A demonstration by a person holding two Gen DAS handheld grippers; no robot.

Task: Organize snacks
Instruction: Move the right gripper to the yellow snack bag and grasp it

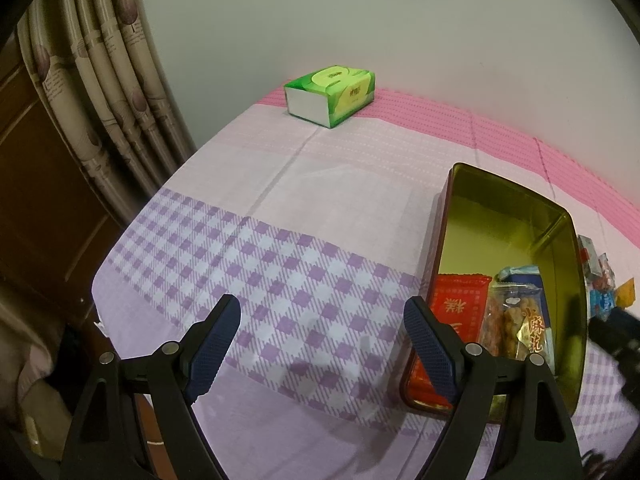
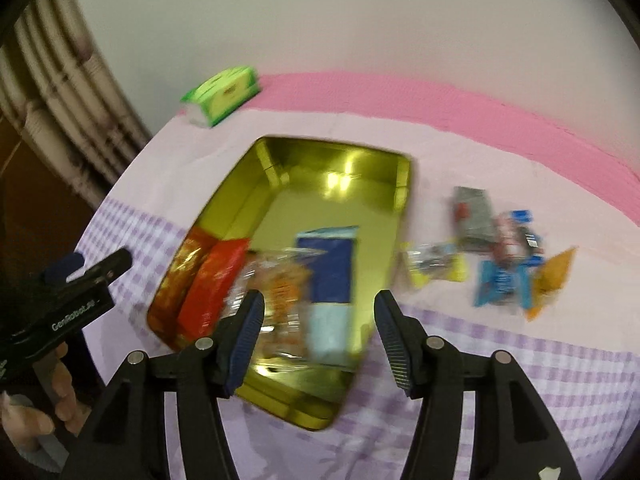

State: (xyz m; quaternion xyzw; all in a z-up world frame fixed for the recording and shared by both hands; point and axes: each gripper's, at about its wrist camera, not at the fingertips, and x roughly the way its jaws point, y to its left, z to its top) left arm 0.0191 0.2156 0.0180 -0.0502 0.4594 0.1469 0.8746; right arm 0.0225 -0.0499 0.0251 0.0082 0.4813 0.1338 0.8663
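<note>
soft indoor light; right view motion-blurred; fisheye-bent edges

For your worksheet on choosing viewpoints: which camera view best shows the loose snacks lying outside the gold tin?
The right wrist view: the loose snacks spread beside the gold tin, though blurred. The left wrist view catches only a few at its right edge.

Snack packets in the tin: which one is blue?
The blue packet, rightmost in the gold tin; beside it lie a clear packet and a red packet.
</note>
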